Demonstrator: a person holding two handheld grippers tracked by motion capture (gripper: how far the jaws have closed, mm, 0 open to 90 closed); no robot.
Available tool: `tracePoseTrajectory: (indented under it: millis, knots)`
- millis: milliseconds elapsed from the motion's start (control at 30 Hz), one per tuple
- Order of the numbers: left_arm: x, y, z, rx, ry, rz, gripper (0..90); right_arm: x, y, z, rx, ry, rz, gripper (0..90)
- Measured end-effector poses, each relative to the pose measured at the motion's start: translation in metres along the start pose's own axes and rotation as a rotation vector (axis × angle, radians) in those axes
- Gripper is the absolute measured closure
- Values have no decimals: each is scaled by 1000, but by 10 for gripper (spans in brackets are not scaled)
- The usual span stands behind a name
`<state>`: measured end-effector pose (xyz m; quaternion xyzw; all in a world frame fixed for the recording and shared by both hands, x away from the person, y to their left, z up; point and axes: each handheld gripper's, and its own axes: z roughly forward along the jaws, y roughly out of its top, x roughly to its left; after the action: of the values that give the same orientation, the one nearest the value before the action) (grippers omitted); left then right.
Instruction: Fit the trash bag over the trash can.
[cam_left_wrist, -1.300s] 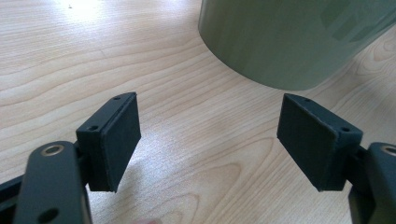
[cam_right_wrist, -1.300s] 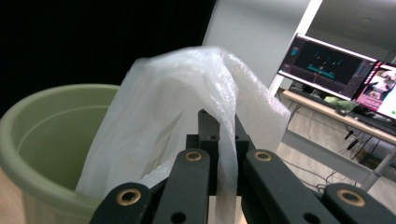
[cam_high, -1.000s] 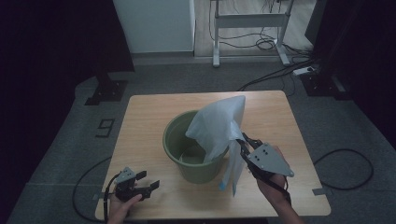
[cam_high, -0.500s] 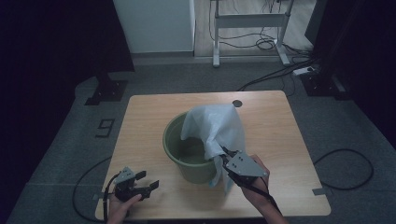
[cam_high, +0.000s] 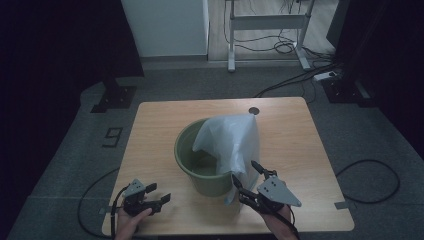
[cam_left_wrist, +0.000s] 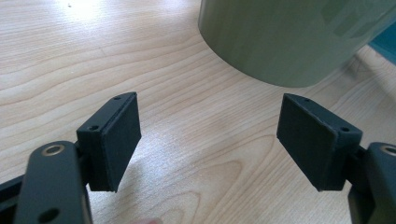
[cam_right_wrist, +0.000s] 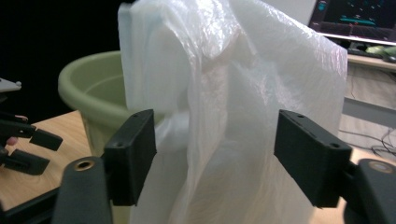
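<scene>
A green bucket (cam_high: 195, 167) stands mid-table, and a white plastic bag (cam_high: 231, 142) is draped over its right rim, hanging down the outside. My right gripper (cam_high: 245, 172) is at the bag's lower end near the front edge. Its jaws have just been opening and now stand wide. In the right gripper view the bag (cam_right_wrist: 243, 93) hangs between the open pads (cam_right_wrist: 135, 154) without being pressed, and the bucket (cam_right_wrist: 88, 88) is behind it. My left gripper (cam_high: 157, 193) rests open at the front left, pointing at the bucket wall (cam_left_wrist: 289, 37) with bare table between its jaws.
The wooden table (cam_high: 295, 135) has a dark round hole (cam_high: 254, 110) near its far edge. On the floor beyond it are a desk frame (cam_high: 267, 22), cables and a power strip (cam_high: 327, 76). A lit monitor (cam_right_wrist: 359, 18) stands behind the bag.
My right gripper has come down towards the table with the bag, then opened and let it go. The bag has sunk from above the bucket onto its rim. The left gripper has stayed put.
</scene>
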<state>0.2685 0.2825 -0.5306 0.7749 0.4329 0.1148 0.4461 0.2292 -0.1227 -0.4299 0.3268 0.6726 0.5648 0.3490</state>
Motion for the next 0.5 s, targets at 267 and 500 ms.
tracePoseTrajectory:
  millis: [267, 500]
  knots:
    - [-1, 0, 1, 5, 1, 6, 213, 9, -17, -12, 11, -28, 50, 200]
    - [-1, 0, 1, 4, 1, 6, 213, 27, -32, -8, 52, -57, 43, 170]
